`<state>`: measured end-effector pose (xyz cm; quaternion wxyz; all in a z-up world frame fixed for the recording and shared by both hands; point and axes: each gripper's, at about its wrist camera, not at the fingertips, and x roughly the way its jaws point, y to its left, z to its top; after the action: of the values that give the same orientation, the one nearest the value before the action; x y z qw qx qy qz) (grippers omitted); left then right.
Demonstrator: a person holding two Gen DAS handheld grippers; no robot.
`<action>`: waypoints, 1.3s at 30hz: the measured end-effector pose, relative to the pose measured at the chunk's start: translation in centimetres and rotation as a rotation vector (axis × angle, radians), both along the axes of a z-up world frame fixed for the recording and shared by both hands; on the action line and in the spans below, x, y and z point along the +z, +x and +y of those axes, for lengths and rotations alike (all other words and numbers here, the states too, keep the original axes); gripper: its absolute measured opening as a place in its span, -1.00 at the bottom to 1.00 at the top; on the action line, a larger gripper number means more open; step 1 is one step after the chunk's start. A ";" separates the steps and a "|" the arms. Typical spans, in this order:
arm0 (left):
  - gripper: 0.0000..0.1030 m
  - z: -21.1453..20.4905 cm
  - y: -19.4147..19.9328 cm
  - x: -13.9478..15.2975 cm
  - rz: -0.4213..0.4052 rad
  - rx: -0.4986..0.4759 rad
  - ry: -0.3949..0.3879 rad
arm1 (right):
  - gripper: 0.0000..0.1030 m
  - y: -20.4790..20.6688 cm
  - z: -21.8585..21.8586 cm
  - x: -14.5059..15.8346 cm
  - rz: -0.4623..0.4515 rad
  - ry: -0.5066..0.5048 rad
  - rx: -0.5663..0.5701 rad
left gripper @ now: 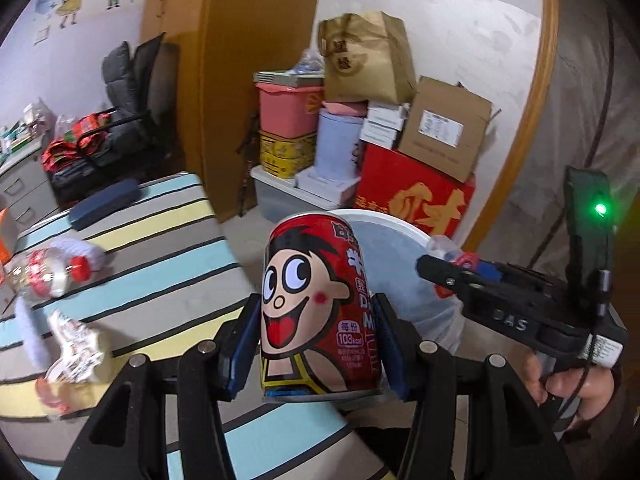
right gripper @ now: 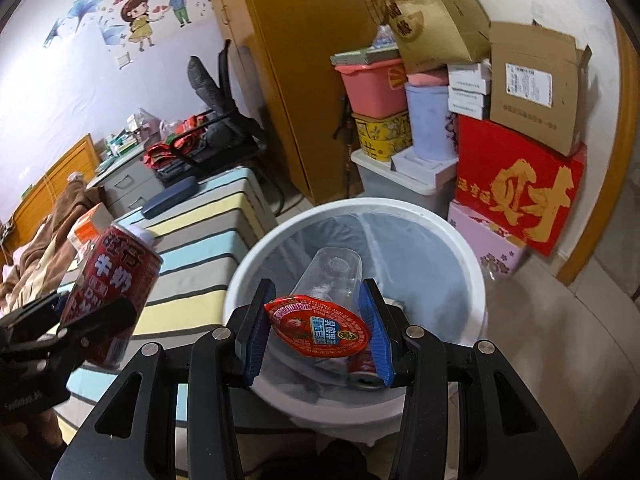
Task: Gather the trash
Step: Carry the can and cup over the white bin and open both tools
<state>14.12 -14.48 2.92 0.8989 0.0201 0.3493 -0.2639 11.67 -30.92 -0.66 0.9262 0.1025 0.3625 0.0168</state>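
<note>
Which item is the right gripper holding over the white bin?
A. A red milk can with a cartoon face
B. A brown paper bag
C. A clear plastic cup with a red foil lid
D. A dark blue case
C: the right gripper is clamped on the clear plastic cup with a red foil lid, above the white bin.

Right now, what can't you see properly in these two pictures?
- Inside of the round white plastic bin: in the right wrist view the clear plastic cup with red foil lid, clamped in the right gripper, covers much of it; something red beneath is cut off.
- Same bin, left wrist view: mostly hidden behind the red cartoon-face drink can in the left gripper.
- Wrappers on the striped table, left wrist view: blurred.
</note>
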 end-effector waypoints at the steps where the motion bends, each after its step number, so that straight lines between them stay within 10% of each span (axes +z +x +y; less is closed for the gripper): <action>1: 0.09 -0.4 0.1 -0.1 -0.001 -0.010 0.000 | -0.13 0.0 -0.1 -0.2 0.005 -0.005 -0.003; 20: 0.13 -5.1 2.8 -2.9 0.076 -0.064 0.032 | -0.11 1.7 -3.5 -2.4 0.099 -0.028 -0.035; 25: 0.32 -4.8 2.9 -2.9 0.080 -0.062 0.019 | 0.19 1.6 -4.1 -2.4 0.100 0.005 -0.060; 39: 0.34 -1.0 1.6 -1.9 0.045 0.008 0.012 | 0.19 0.6 -2.6 -1.5 0.062 0.012 -0.067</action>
<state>15.68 -15.48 1.00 0.8917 0.0183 0.3710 -0.2586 12.25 -33.50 -2.18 0.9139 0.1208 0.3871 -0.0154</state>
